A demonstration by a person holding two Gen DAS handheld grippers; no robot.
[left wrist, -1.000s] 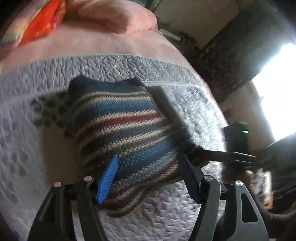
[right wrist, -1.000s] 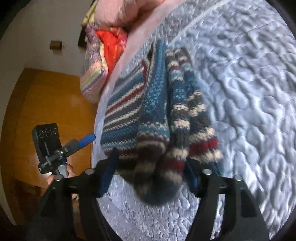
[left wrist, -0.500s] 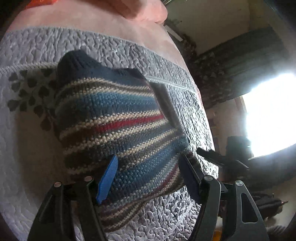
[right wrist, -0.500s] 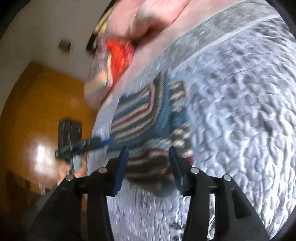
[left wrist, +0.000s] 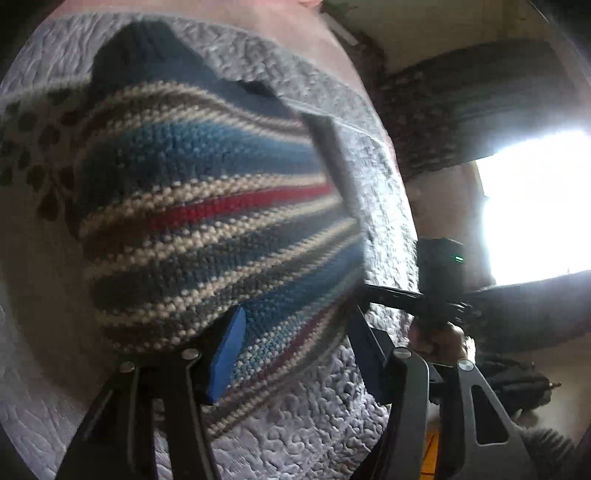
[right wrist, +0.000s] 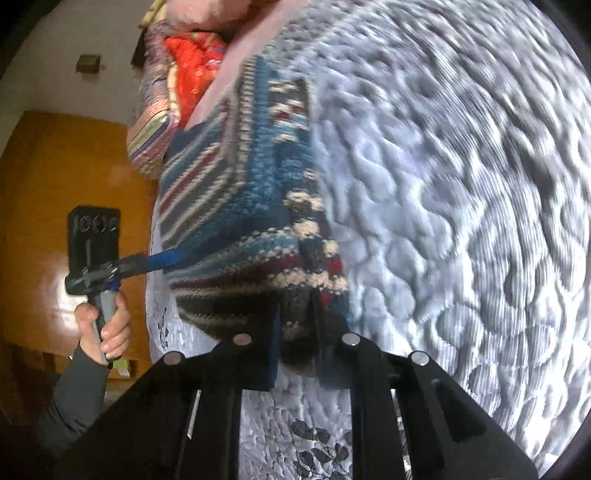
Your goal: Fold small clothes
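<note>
The striped knitted garment (left wrist: 207, 229), banded in blue, cream, grey and red wool, is lying on the pale grey quilted bedspread (left wrist: 295, 435), which is serving as the landmark here; the garment is sitting folded, with a doubled layer showing along one edge in the right wrist view (right wrist: 258, 206).

The left gripper (left wrist: 299, 354) is standing with its fingers wide apart, the blue pad (left wrist: 227, 354) overlapping the garment's near edge and the dark opposite finger lying off the knit over the bedspread; it is holding nothing that can be seen. From the right wrist view the same left gripper (right wrist: 162, 260) is reaching one blue finger to the garment's side edge, and a hand (right wrist: 105, 325) in a dark grey sleeve is gripping its handle.

The right gripper (right wrist: 295, 347) is standing with its fingers drawn close together on the garment's near folded corner, the knit bunching between them; the hold appears firm, though motion blur is softening the detail.

Beyond the garment on the bedspread's far side, a pink pillow (right wrist: 207, 14) and a bundle of orange-red and multicoloured striped cloth (right wrist: 173, 92) are resting; the bedspread is bearing a dark leaf print (left wrist: 33, 158) beside the garment.
</note>
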